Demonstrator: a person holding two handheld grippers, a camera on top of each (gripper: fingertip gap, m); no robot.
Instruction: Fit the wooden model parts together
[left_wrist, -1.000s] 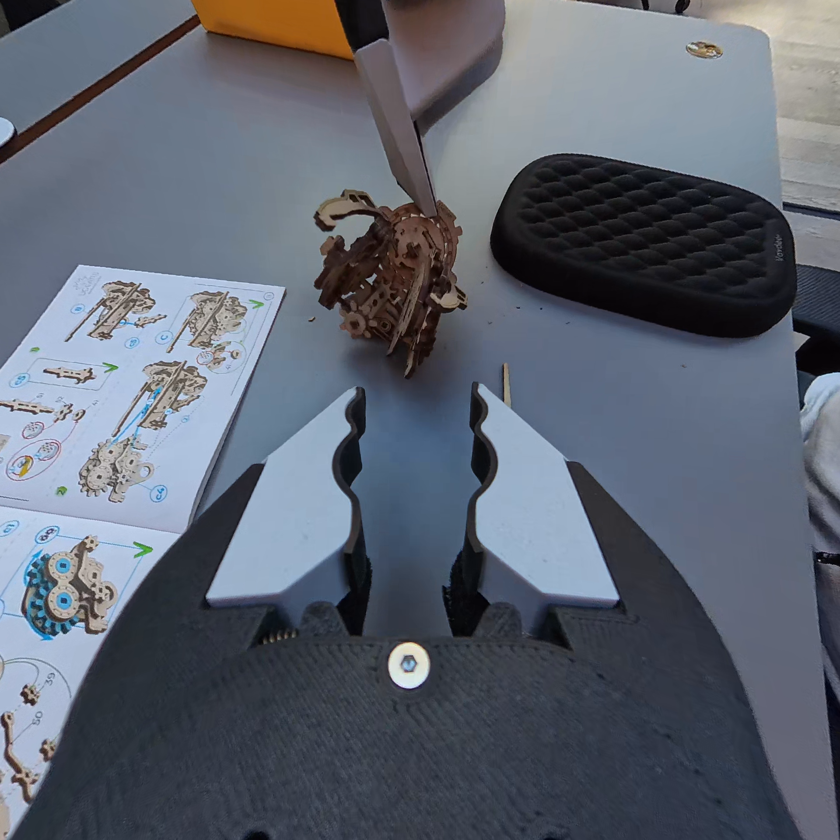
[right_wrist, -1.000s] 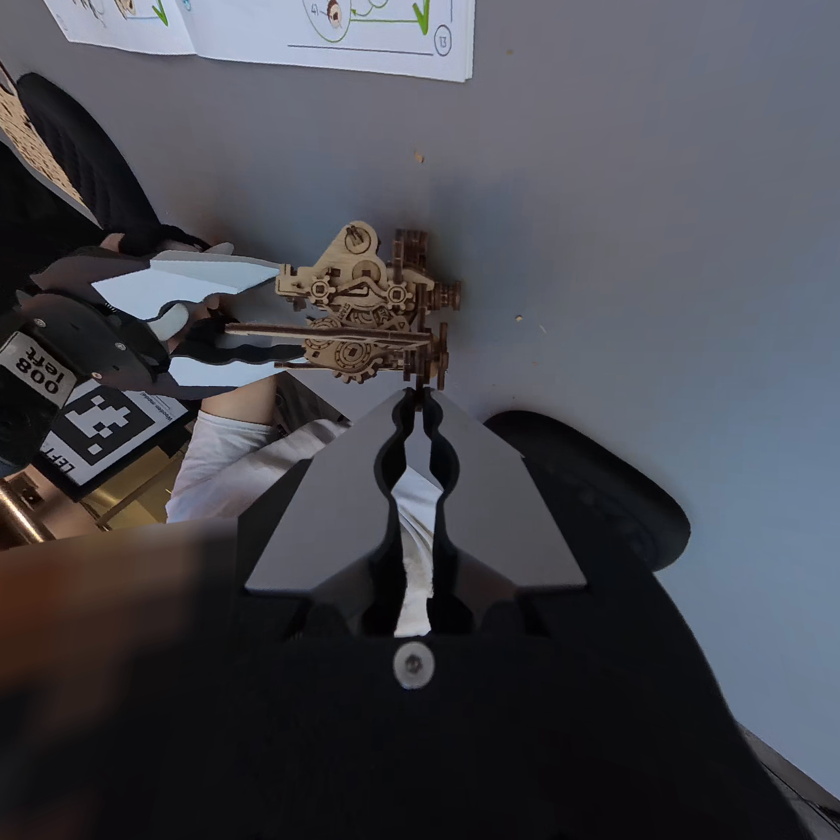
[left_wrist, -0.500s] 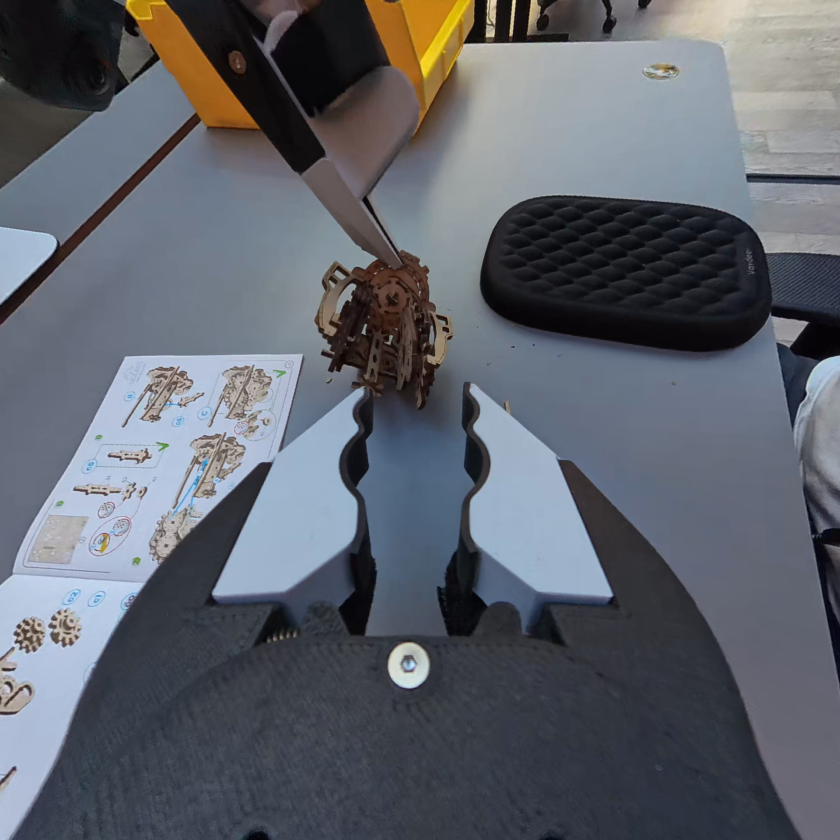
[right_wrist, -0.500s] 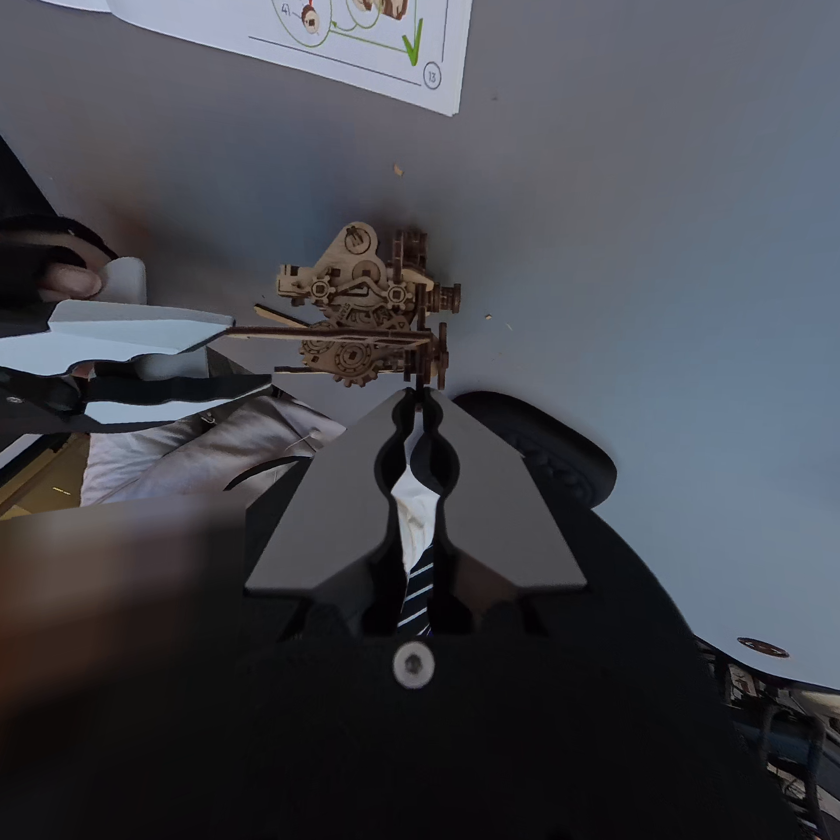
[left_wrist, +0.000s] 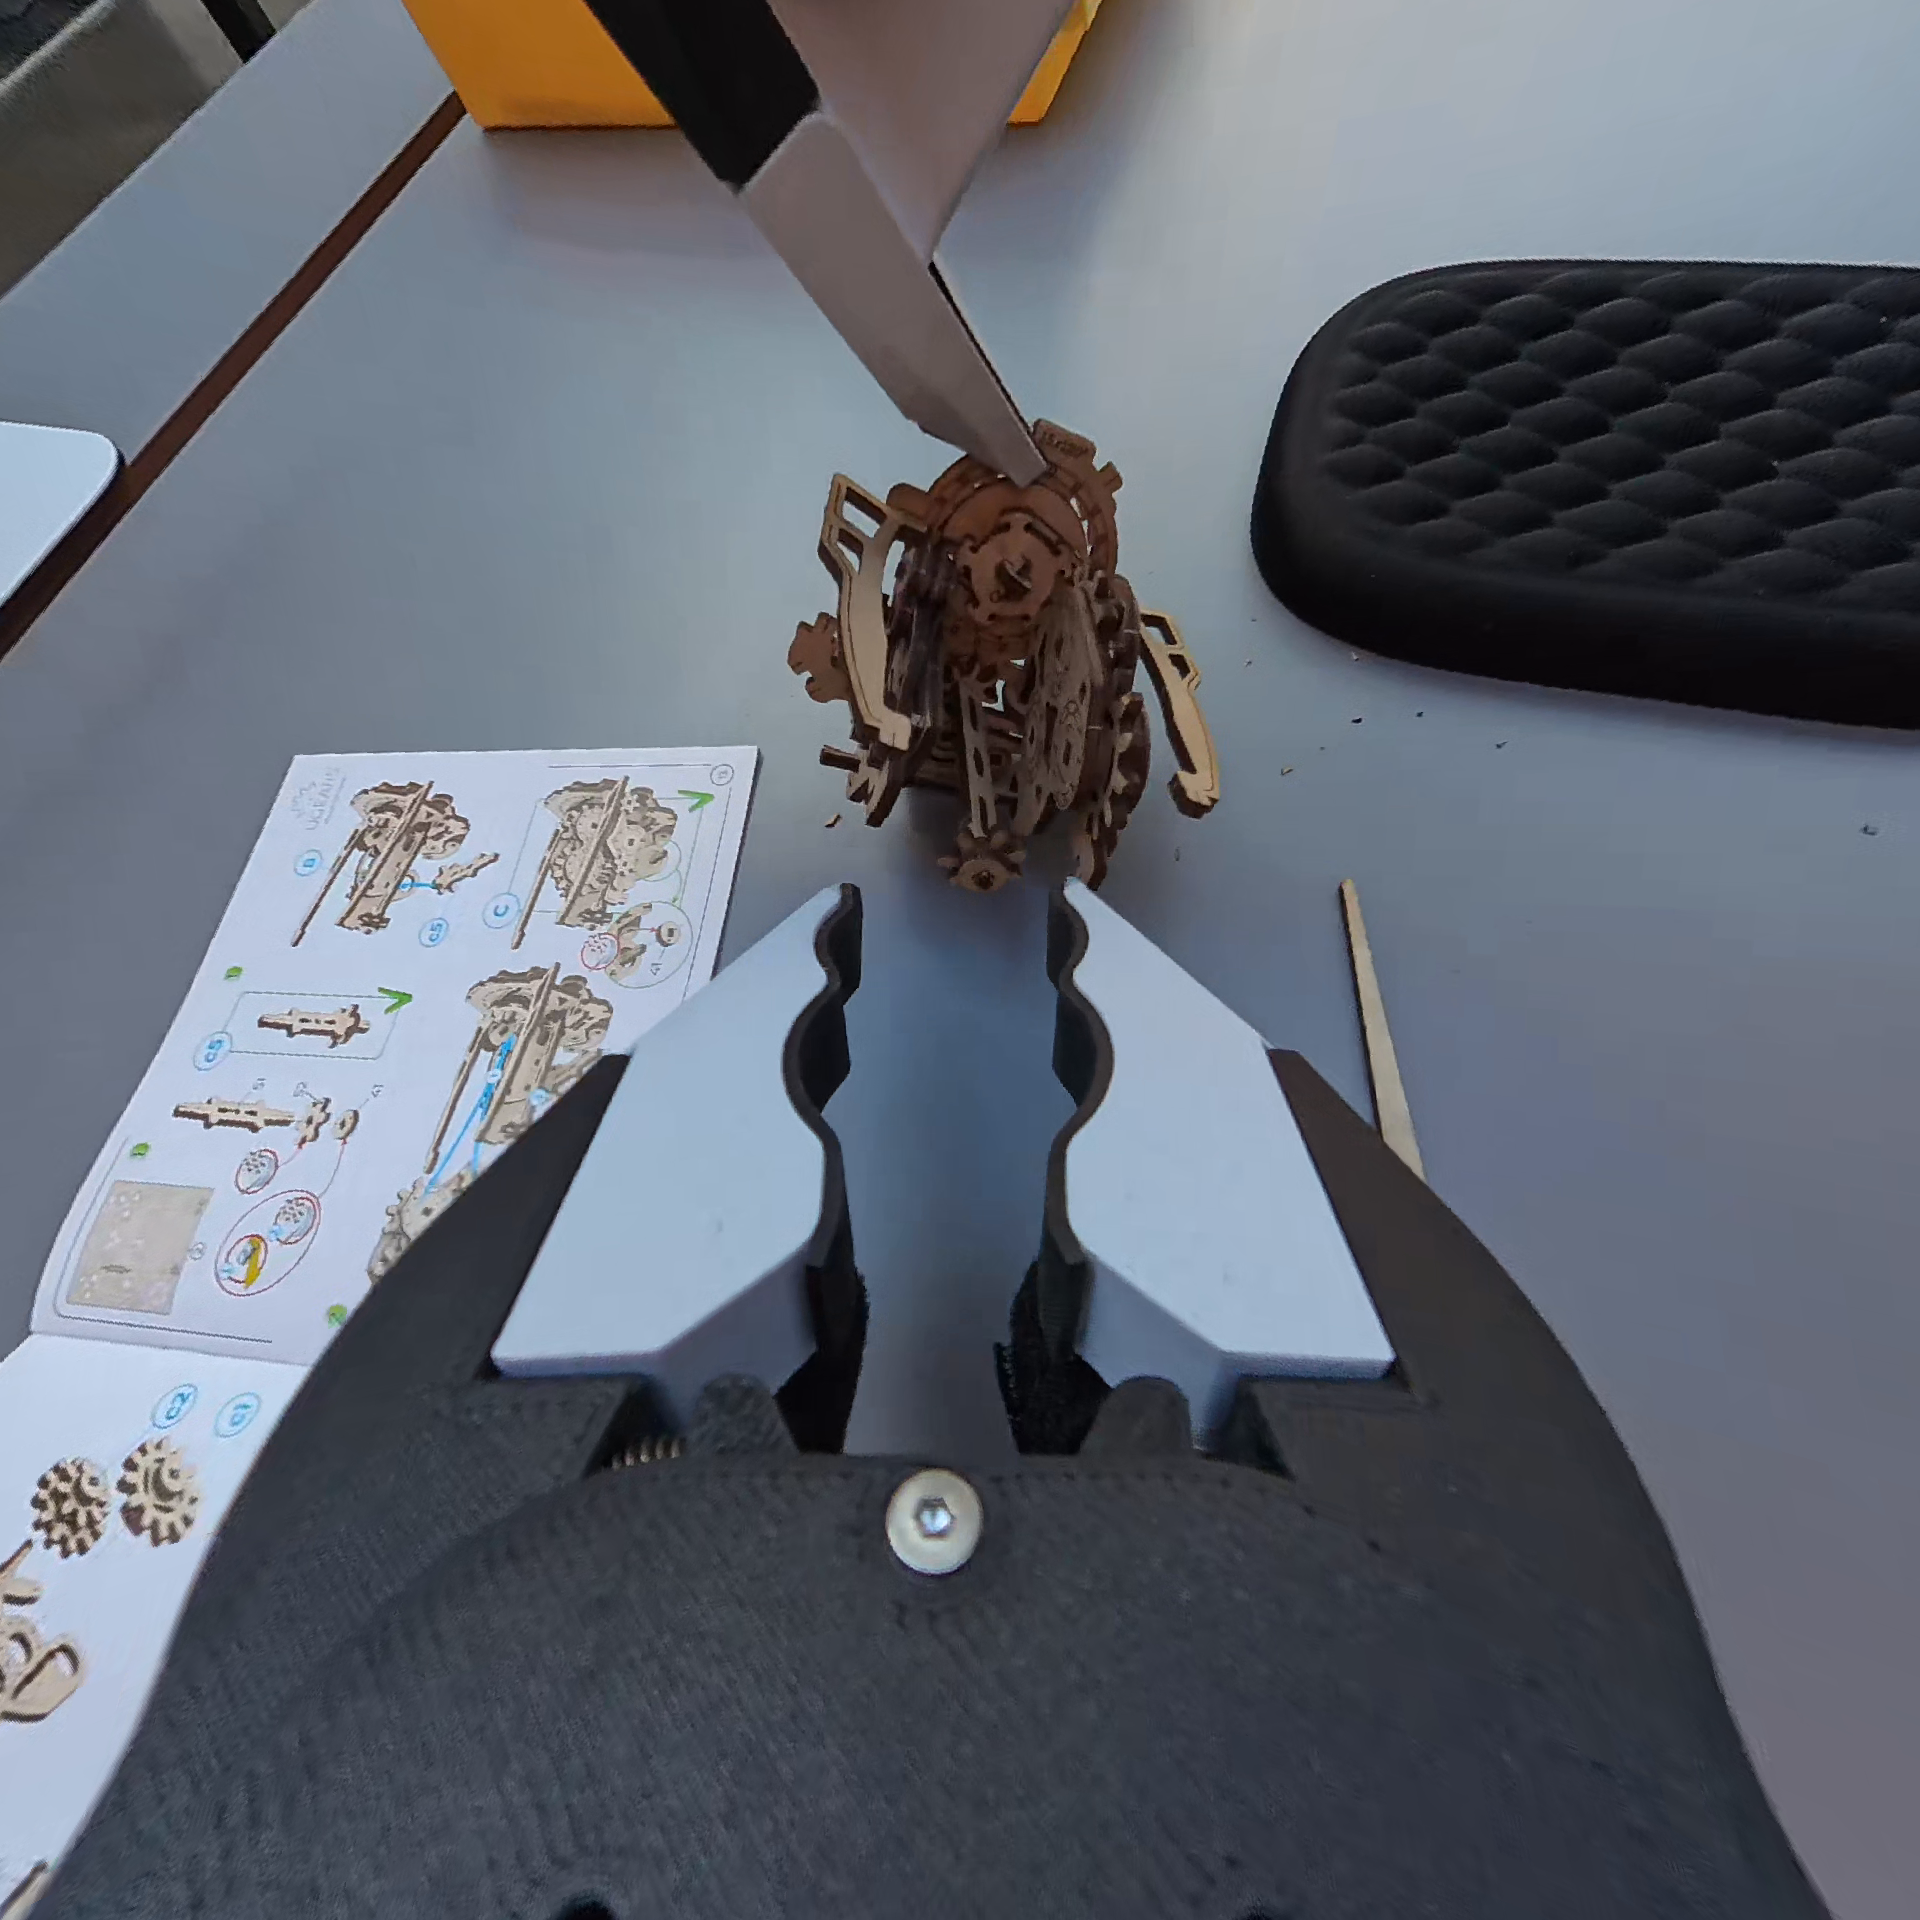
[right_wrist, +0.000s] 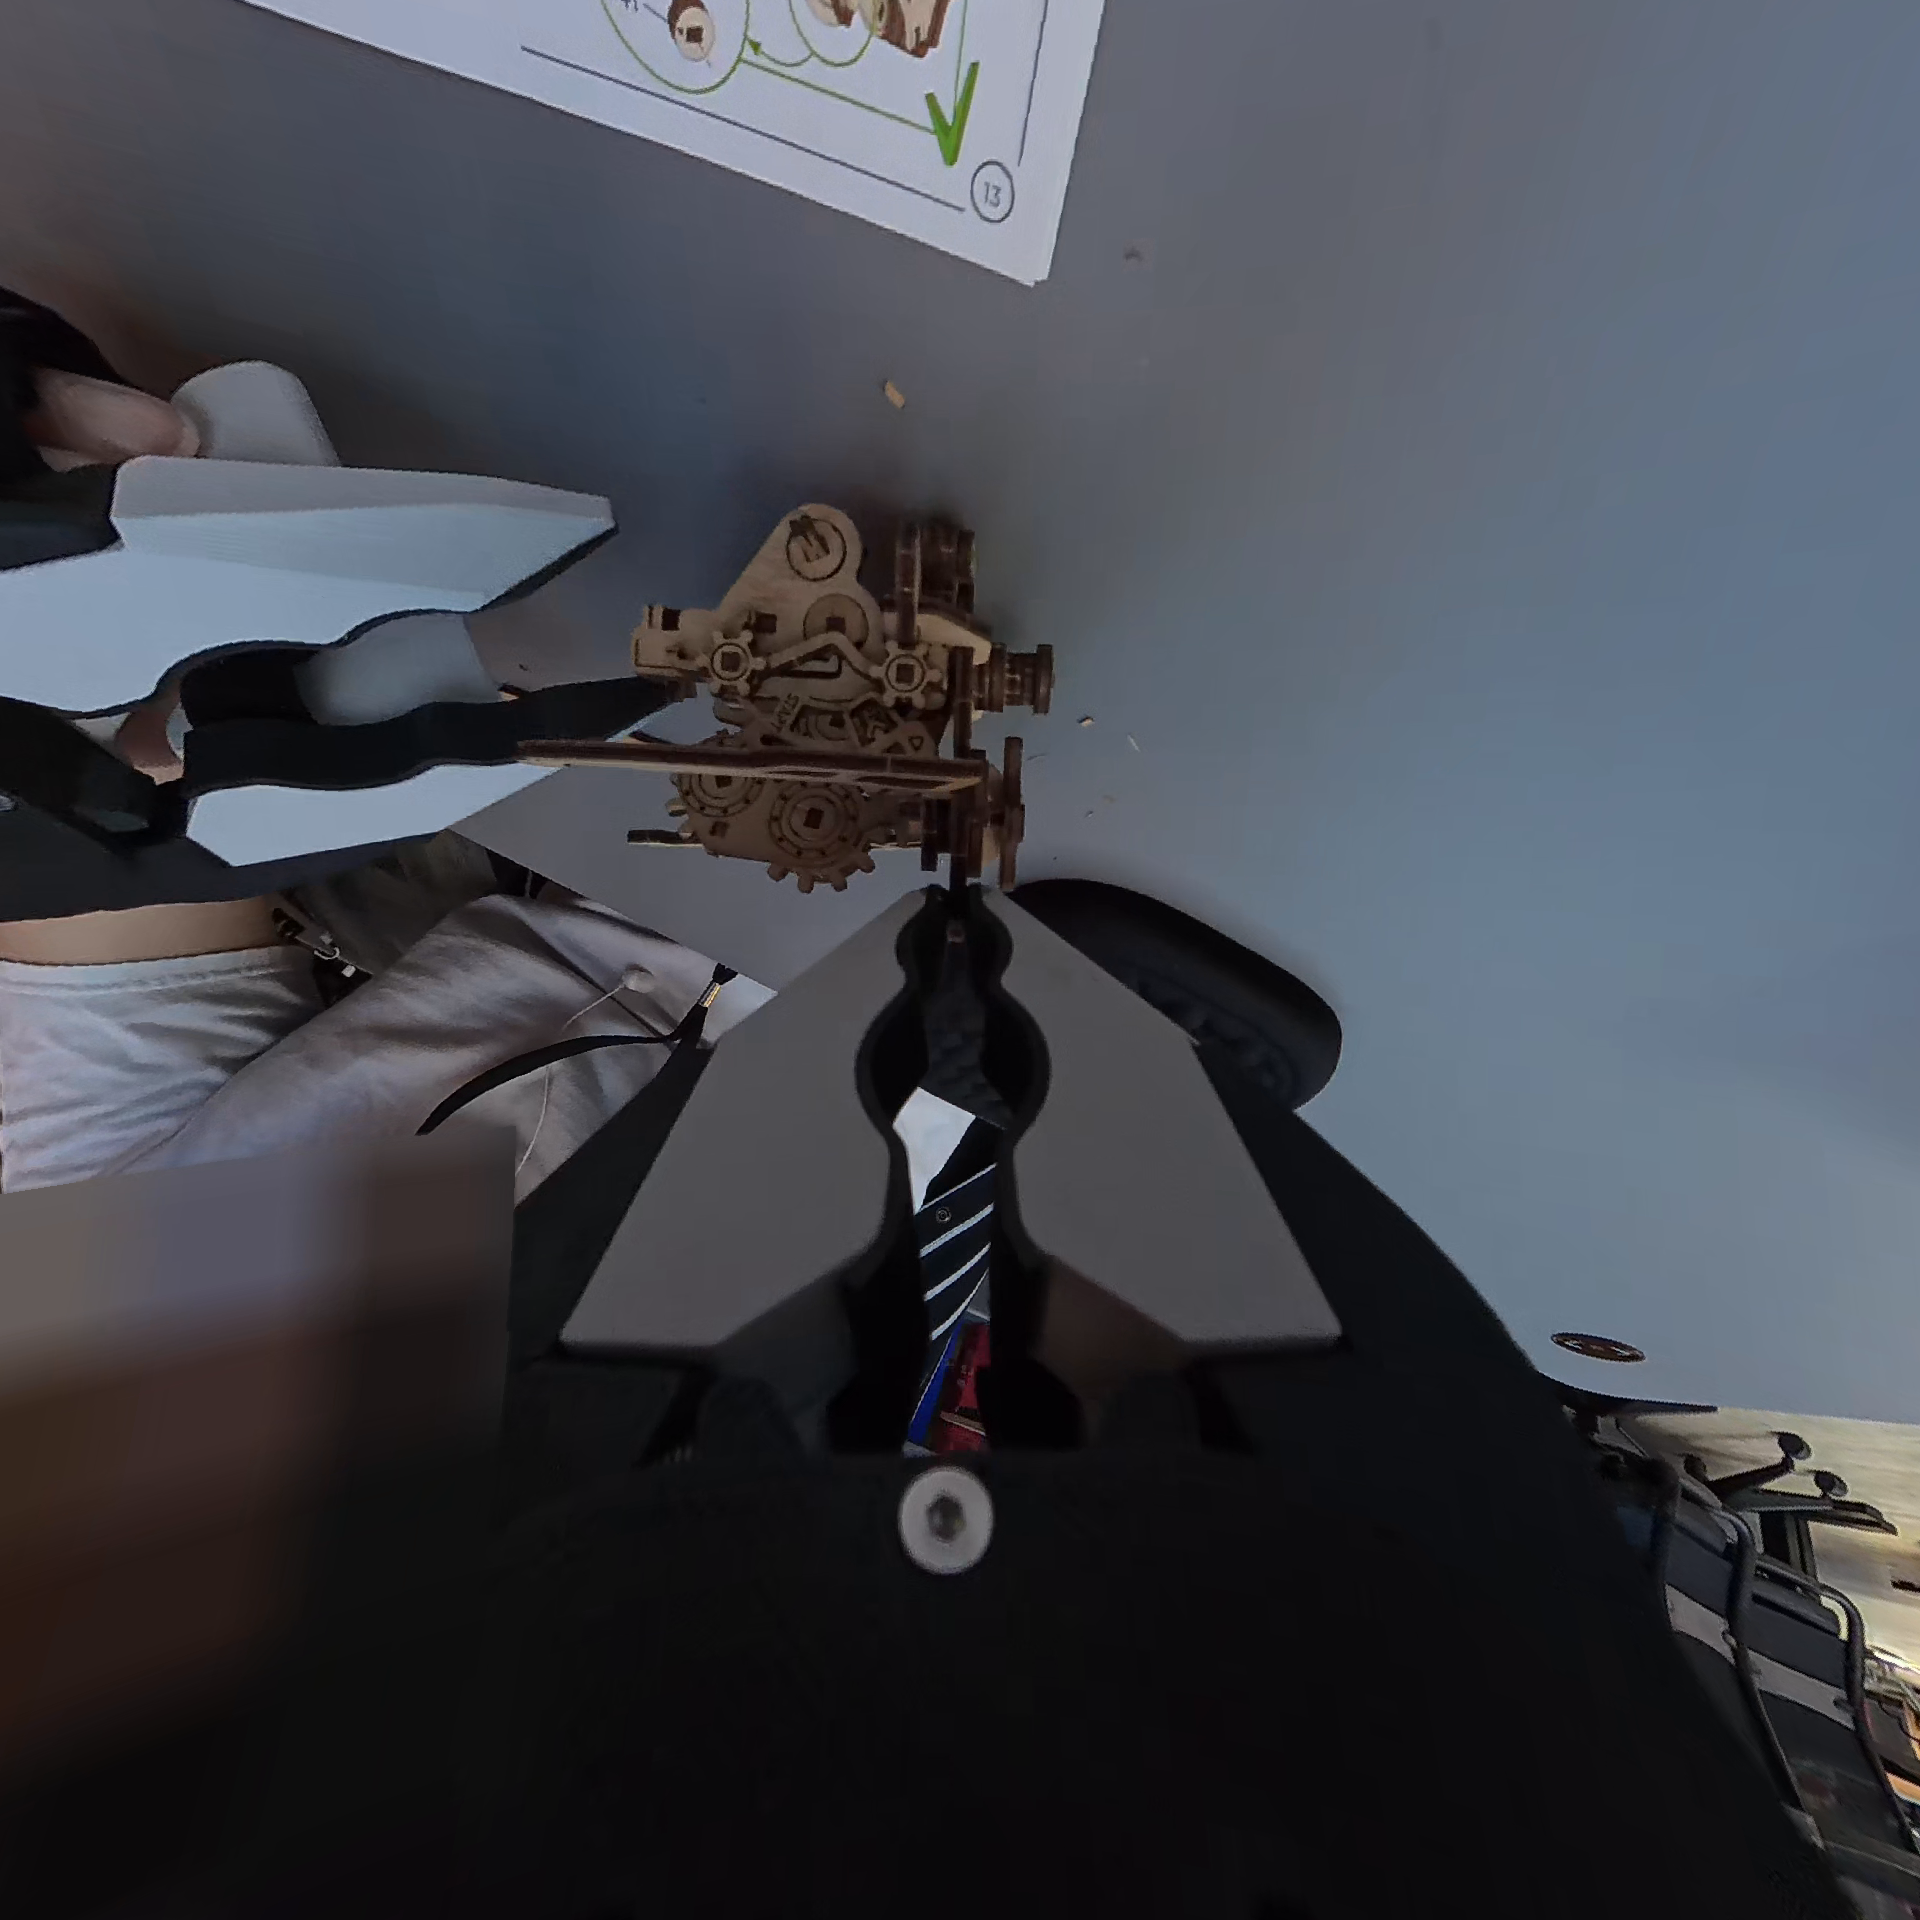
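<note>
On the grey counter (left_wrist: 520, 468): I am seeing the wooden gear model (left_wrist: 1003, 665) standing near the middle, propped up on its lower edges.
Right claw (left_wrist: 1023, 473): I am keeping its two fingers pressed onto a thin edge at the top of the model; in the right wrist view the tips (right_wrist: 954, 902) are meeting on that edge with only a sliver between them.
Left claw (left_wrist: 951, 904): I am holding it spread, empty, low over the counter, its tips just short of the model's near side and apart from it.
Left claw from the other side: in the right wrist view its pale fingers (right_wrist: 395, 582) are lying level, pointing at the model's side, close to a long flat wooden strip (right_wrist: 748, 764) that is sticking out of the model; I cannot tell whether they are touching it.
Instruction sheet (left_wrist: 436, 997): it is lying flat to the left of the model, partly under my left claw.
Black quilted pad (left_wrist: 1600, 488): it is lying to the right of the model, well apart.
Thin wooden stick (left_wrist: 1377, 1029): it is lying loose on the counter just right of my left claw.
Yellow bin (left_wrist: 540, 62): it is sitting at the far edge.
</note>
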